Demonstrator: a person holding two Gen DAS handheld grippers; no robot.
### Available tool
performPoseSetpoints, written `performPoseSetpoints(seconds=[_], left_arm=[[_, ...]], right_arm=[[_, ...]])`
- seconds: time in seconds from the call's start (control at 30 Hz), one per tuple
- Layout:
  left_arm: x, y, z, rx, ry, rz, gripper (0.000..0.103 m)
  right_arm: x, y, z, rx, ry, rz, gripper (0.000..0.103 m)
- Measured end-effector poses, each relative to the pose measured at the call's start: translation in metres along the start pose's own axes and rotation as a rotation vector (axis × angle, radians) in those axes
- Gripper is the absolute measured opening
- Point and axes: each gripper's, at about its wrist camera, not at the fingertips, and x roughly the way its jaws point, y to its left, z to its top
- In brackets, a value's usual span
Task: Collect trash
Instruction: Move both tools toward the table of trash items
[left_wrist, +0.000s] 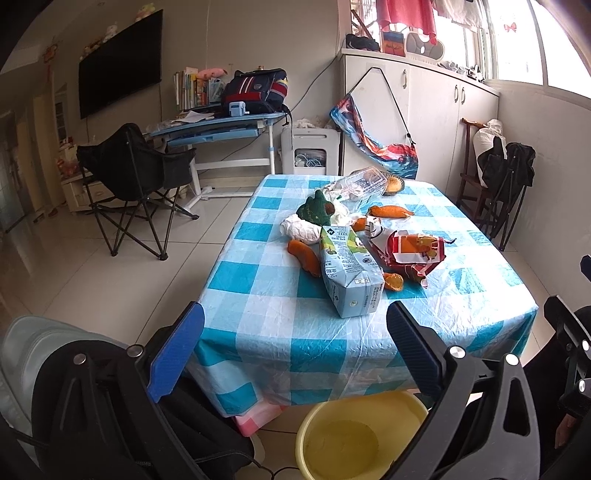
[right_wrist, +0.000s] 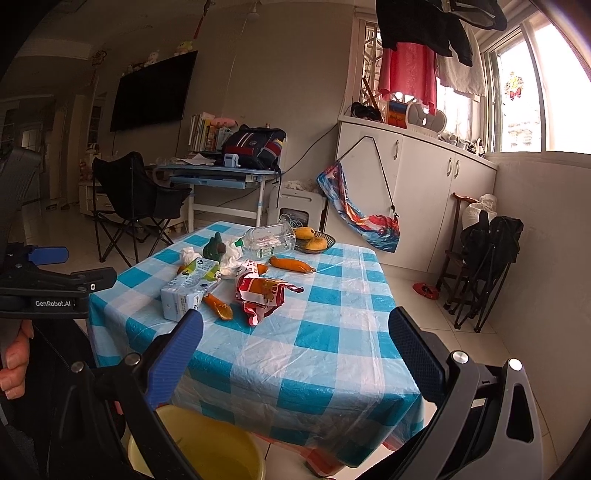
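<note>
Trash lies in a heap on the blue-and-white checked table (left_wrist: 280, 321) (right_wrist: 314, 350): a milk carton (left_wrist: 347, 273) (right_wrist: 188, 291) on its side, a crumpled red snack wrapper (left_wrist: 410, 251) (right_wrist: 262, 291), orange peels (left_wrist: 304, 254) (right_wrist: 218, 306), white crumpled paper (left_wrist: 301, 229), a green wrapper (left_wrist: 316, 210) (right_wrist: 216, 249) and a clear plastic box (left_wrist: 364, 184) (right_wrist: 271, 240). A yellow bucket (left_wrist: 354, 432) (right_wrist: 207, 454) stands on the floor at the table's near edge. My left gripper (left_wrist: 295, 350) and right gripper (right_wrist: 295, 358) are both open and empty, hovering before the table above the bucket.
A bowl of yellow fruit (right_wrist: 314, 240) sits at the table's far end. A black folding chair (left_wrist: 129, 184) and a blue desk (left_wrist: 221, 125) stand to the left. White cabinets (right_wrist: 417, 184) and a folded chair (right_wrist: 487, 258) line the right wall. A hand (right_wrist: 14, 358) holds the left gripper.
</note>
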Motion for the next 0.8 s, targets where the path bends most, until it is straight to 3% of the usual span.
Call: performPoseSetpoints(seconds=[0.6,0.8], left_arm=[[0.002,0.003,-0.003,-0.017,0.015,-0.006,0.096],[0.011,0.012,0.0,-0.04,0.051,-0.023,0.096]], right_arm=[[0.004,0.004,0.017,0.041,0.025,0.118,0.096],[0.027,0.003,0.027,0.029,0.055,0.177,0.096]])
